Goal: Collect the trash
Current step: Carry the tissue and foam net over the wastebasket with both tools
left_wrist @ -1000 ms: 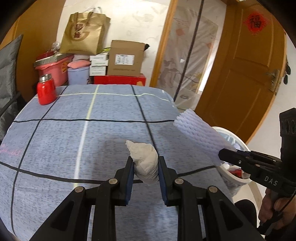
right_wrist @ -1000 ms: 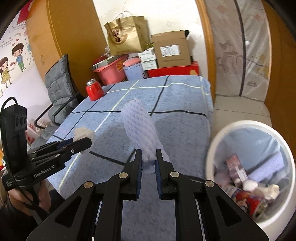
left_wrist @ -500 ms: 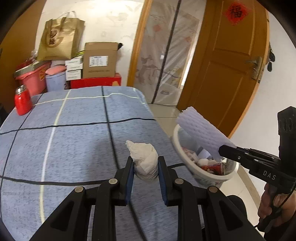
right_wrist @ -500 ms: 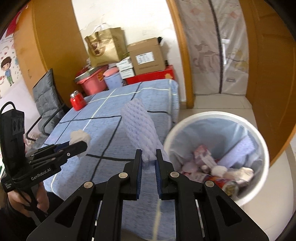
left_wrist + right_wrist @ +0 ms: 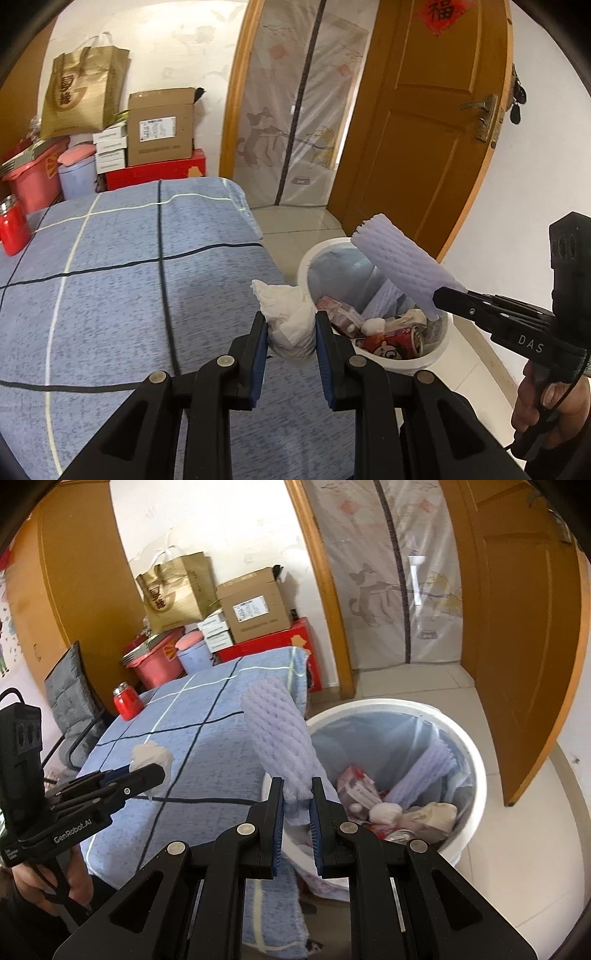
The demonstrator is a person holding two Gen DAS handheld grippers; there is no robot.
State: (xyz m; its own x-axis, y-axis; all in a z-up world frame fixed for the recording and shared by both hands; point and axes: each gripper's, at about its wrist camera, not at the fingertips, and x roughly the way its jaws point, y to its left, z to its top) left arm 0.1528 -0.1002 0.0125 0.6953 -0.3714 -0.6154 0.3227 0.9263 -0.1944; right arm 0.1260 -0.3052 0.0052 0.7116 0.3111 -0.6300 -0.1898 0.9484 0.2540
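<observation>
My left gripper (image 5: 290,325) is shut on a crumpled white tissue (image 5: 288,314) and holds it over the right edge of the blue checked tablecloth (image 5: 110,295), next to the white trash bin (image 5: 436,350). My right gripper (image 5: 297,794) is shut on a pale purple foam fruit net (image 5: 277,734) and holds it upright beside the rim of the bin (image 5: 469,746). The bin holds a can, wrappers and another foam net. The right gripper (image 5: 443,295) with the foam net (image 5: 402,262) also shows in the left wrist view, above the bin. The left gripper (image 5: 155,771) with the tissue (image 5: 151,755) shows in the right wrist view.
A red flask (image 5: 13,225) stands at the far left of the table. Boxes (image 5: 160,125), a gold paper bag (image 5: 81,96) and pink tubs are stacked against the wall behind. A wooden door (image 5: 436,122) stands open behind the bin. A grey chair (image 5: 70,705) is left of the table.
Both grippers have swung to the right, from over the table towards the bin, still holding the tissue and the foam net. The bin is now closer in both views.
</observation>
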